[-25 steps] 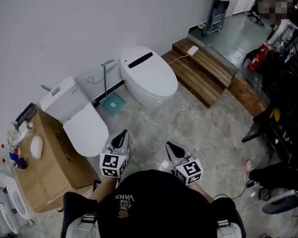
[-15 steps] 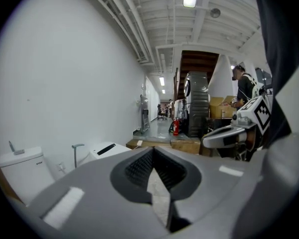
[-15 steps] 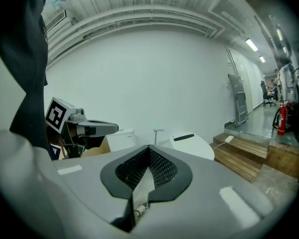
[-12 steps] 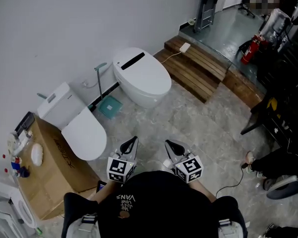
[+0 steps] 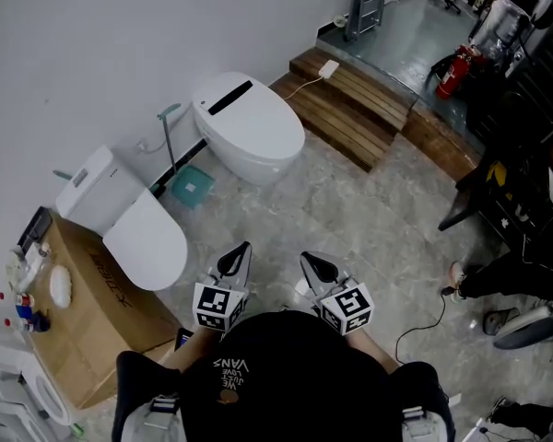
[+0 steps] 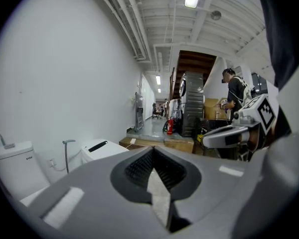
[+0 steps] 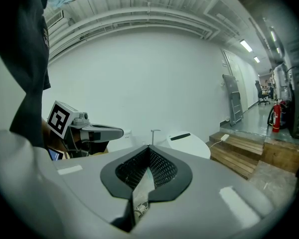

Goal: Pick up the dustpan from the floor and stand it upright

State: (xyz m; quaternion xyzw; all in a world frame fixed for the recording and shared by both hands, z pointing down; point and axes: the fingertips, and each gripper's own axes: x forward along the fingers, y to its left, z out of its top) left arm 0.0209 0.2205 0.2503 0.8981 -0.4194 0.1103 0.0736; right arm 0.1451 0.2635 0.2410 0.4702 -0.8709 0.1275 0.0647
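A teal dustpan (image 5: 191, 187) rests on the grey floor between two white toilets, against the wall. Its long handle (image 5: 169, 141) rises from it, and shows too as a thin post in the left gripper view (image 6: 66, 156) and the right gripper view (image 7: 152, 135). My left gripper (image 5: 236, 253) and right gripper (image 5: 313, 265) are held side by side in front of my body, well short of the dustpan. Both point toward the toilets. Each is shut with nothing between its jaws. The right gripper (image 6: 228, 136) appears in the left gripper view, the left gripper (image 7: 97, 132) in the right one.
A tankless toilet (image 5: 247, 127) stands right of the dustpan, a tank toilet (image 5: 129, 224) left of it. A cardboard box (image 5: 83, 320) with small items sits at the near left. Wooden steps (image 5: 350, 104), a fire extinguisher (image 5: 447, 70) and black furniture (image 5: 511, 173) lie to the right.
The left gripper has shifted a little to the right, closer to the right gripper. The head view has swung, so toilets and dustpan sit further left. Both jaws stay shut.
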